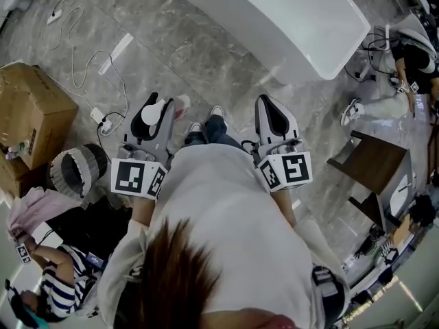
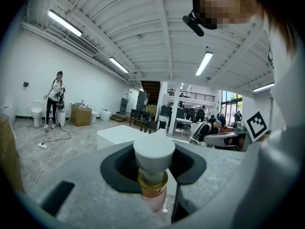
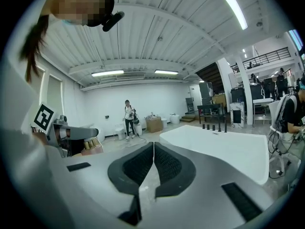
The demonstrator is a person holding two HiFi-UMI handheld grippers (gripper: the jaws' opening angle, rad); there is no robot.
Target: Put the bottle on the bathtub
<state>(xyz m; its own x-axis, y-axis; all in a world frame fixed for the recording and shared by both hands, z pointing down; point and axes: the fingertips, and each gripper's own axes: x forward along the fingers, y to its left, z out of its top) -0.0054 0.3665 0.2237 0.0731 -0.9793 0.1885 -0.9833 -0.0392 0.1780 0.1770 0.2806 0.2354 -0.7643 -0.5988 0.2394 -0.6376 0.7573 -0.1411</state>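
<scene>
My left gripper point(image 1: 153, 108) is shut on a small bottle point(image 1: 180, 104) with a white cap, a gold collar and a pink body. In the left gripper view the cap point(image 2: 153, 150) sits between the black pads and the pink body point(image 2: 155, 200) hangs below them. My right gripper point(image 1: 274, 114) is shut with nothing in it; its pads meet in the right gripper view point(image 3: 153, 162). The white bathtub point(image 1: 288, 19) stands on the floor ahead of both grippers, apart from them. It also shows as a white block point(image 2: 118, 136) and as a broad white rim point(image 3: 224, 149).
A cardboard box point(image 1: 27, 112) sits at the left, with cables point(image 1: 89, 67) and a power strip point(image 1: 101, 120) on the marble floor. A dark wooden stand point(image 1: 374, 166) is at the right. A person point(image 1: 405, 74) sits at the far right, another person point(image 1: 55, 279) at the lower left.
</scene>
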